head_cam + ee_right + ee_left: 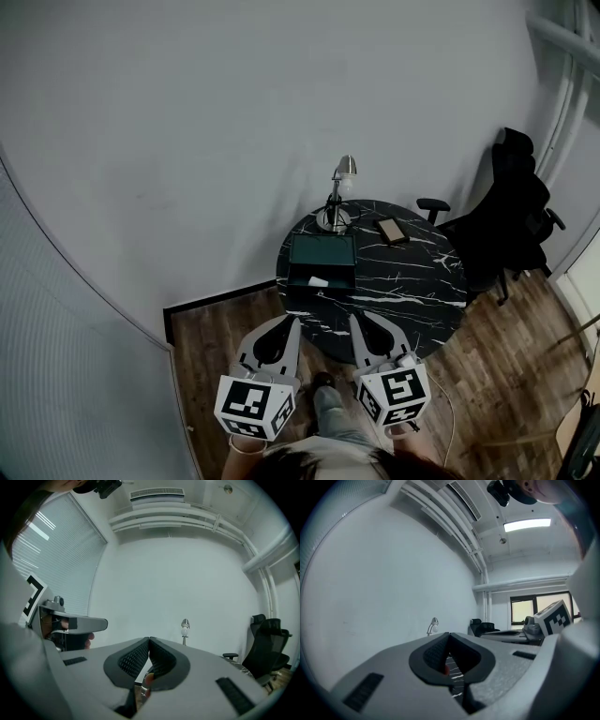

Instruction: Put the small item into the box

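Note:
A dark green box (322, 255) stands open at the near left of a round black marble table (412, 291). A small white piece (319, 280) lies inside it. A small brown flat item (393, 230) rests on the table's far side, right of the box. Both grippers hang low in front of the table, short of its near edge. My left gripper (286, 322) (449, 633) has its jaws closed tip to tip, with nothing between them. My right gripper (359, 320) (149, 639) is likewise shut and empty. Each gripper shows in the other's view.
A silver desk lamp (342, 192) stands at the table's back edge, behind the box. A black office chair (511, 220) sits to the right of the table. A grey wall runs behind and to the left. Wooden floor (206, 337) surrounds the table.

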A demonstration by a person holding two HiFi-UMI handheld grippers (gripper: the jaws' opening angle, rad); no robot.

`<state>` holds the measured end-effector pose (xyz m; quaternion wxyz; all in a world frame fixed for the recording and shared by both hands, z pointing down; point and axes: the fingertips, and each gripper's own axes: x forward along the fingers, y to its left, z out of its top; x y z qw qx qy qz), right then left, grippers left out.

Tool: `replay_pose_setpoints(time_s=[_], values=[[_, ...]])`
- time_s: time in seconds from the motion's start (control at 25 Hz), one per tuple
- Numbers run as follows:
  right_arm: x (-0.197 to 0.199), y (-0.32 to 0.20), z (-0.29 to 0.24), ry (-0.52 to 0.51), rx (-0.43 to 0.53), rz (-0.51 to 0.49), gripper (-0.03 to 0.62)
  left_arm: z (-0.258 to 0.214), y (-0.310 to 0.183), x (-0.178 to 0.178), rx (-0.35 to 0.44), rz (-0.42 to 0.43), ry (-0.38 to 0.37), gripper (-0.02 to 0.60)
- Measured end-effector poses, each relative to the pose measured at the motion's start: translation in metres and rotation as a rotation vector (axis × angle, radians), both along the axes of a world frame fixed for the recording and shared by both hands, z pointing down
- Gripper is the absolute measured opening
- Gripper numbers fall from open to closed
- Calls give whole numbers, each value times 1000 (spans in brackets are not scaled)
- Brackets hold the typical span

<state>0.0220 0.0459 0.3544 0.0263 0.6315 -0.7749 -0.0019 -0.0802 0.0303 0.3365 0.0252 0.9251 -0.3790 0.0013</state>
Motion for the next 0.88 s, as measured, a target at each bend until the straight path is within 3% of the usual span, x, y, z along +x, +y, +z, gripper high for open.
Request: replay_pose_setpoints(time_s=[0.88], values=[[2, 31, -7, 20, 21, -8, 25, 3, 30, 3, -7, 9, 16, 9]])
